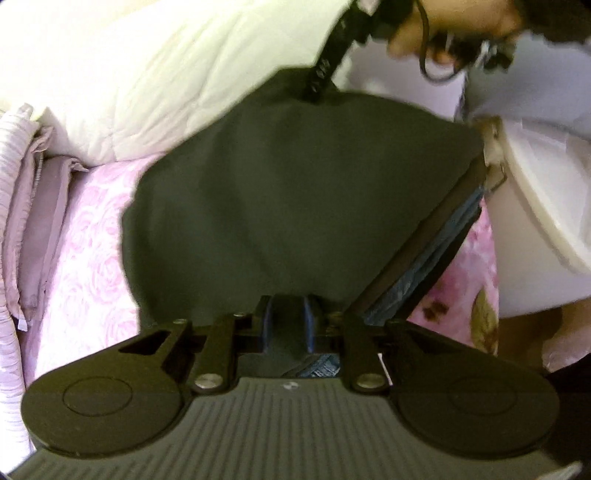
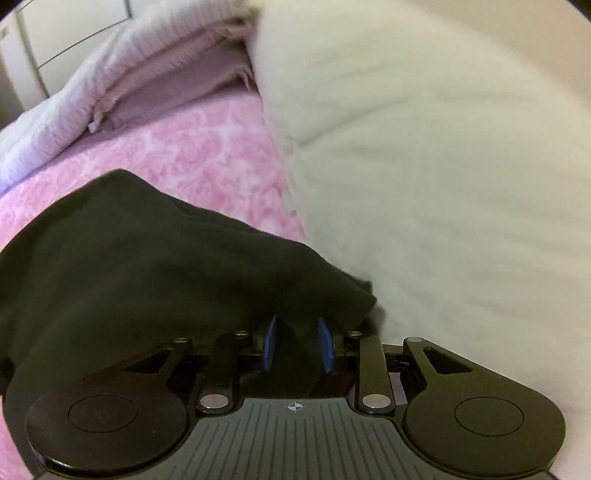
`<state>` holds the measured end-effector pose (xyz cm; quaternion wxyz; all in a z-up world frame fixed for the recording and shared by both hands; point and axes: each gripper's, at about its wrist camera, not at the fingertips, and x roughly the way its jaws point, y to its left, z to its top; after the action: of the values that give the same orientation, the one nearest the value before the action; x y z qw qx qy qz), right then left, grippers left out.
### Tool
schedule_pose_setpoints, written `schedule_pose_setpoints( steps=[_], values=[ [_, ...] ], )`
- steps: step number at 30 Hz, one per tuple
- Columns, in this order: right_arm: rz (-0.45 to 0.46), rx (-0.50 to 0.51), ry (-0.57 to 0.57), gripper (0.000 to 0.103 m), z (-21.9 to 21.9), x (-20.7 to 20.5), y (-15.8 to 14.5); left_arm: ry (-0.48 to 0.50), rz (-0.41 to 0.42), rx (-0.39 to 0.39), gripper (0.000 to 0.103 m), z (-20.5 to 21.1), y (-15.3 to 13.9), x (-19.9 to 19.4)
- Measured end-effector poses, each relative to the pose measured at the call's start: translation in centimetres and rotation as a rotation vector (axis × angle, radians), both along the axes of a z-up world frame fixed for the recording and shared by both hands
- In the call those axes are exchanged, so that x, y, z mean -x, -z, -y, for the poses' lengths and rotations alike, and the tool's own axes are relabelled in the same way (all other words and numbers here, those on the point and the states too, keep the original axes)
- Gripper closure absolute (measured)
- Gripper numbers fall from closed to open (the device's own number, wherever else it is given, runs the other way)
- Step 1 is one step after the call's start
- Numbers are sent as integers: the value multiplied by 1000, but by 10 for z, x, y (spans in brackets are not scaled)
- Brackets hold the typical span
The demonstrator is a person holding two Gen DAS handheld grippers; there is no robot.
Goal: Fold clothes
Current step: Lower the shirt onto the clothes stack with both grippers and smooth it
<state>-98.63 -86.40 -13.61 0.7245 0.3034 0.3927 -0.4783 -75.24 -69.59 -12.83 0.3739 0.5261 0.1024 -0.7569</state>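
A dark green-black garment (image 1: 295,192) lies on a pink rose-patterned bedsheet (image 1: 88,266). My left gripper (image 1: 288,317) pinches its near edge, with the cloth bunched between the blue pads (image 1: 267,319). At the garment's far edge in the left wrist view, my right gripper (image 1: 314,94) reaches down from a person's hand (image 1: 443,26). The right wrist view shows the right gripper (image 2: 297,343) shut on a fold of the same garment (image 2: 147,266), which drapes to the left over the sheet (image 2: 207,147).
A cream quilt (image 2: 443,184) is piled beside the garment. Lilac pillows (image 2: 122,81) lie at the bed's edge. A blue denim piece with a dark band (image 1: 439,258) sits right of the garment, next to a white round tub (image 1: 535,206).
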Motion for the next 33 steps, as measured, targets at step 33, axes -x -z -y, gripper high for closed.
schedule_pose_setpoints(
  steps=[33],
  values=[
    [120,48,-199,75,-147,-68,-22,-159,-116,-128,86,38,28,-17]
  ],
)
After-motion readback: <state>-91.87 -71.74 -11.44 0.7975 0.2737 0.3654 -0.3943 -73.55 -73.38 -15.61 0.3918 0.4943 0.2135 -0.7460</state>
